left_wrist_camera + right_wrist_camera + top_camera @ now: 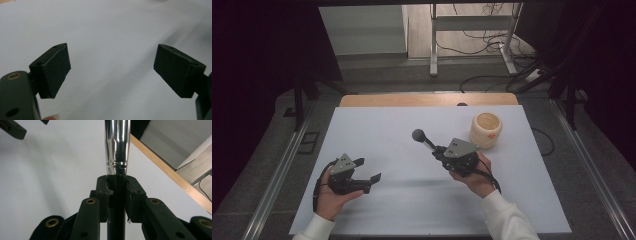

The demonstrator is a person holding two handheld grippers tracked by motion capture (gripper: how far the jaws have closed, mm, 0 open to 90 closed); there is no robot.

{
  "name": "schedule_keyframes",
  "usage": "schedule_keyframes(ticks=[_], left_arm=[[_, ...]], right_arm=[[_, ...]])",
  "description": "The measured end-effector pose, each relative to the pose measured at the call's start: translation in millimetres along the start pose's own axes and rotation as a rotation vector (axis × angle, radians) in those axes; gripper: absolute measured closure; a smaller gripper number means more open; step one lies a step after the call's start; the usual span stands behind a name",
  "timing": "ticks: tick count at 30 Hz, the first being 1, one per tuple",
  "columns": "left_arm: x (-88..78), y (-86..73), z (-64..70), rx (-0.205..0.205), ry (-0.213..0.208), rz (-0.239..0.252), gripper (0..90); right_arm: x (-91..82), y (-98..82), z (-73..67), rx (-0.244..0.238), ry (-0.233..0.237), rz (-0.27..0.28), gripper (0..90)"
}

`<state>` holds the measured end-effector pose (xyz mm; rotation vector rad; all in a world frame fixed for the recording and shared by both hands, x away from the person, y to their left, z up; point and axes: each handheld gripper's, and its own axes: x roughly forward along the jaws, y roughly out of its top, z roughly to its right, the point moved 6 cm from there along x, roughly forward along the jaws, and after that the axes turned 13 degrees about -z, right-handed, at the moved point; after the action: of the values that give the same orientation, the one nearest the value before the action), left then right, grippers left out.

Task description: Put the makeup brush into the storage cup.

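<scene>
Microphone point(422, 138) pinched at its dark handle by right tool point(117, 195), raised above white surface point(387, 145), round head pointing away, near beige cup point(486, 129). Left tool point(366, 170) spread wide, holding nothing, low over surface.

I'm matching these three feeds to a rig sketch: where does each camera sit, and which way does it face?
High view: above the person's side, looking forward and down on the white table; both forearms, left gripper, right gripper, tan cup.
Left gripper view: rides the left gripper, facing bare tabletop; open jaws, a fingertip.
Right gripper view: rides the right gripper, jaws clamping a metal-shafted tool.
Shared: high and right gripper views show that tool.
</scene>
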<state>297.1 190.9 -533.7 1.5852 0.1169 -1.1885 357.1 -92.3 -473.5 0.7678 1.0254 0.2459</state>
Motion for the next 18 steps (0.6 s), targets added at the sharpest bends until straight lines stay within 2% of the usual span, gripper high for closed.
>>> schedule_keyframes(ticks=[7,17,18], left_arm=[[1.6,-0.6,0.1,0.001,-0.006,-0.008,14.2],[5.0,-0.8,2.5,0.005,-0.019,-0.019,13.5],[4.9,-0.7,2.5,0.005,-0.019,-0.019,13.4]], right_arm=[[-5.2,0.2,9.5,0.051,0.000,0.026,74.9],[-14.0,2.2,19.7,0.088,-0.014,0.053,74.9],[-15.6,1.9,22.3,0.104,-0.012,0.062,74.9]])
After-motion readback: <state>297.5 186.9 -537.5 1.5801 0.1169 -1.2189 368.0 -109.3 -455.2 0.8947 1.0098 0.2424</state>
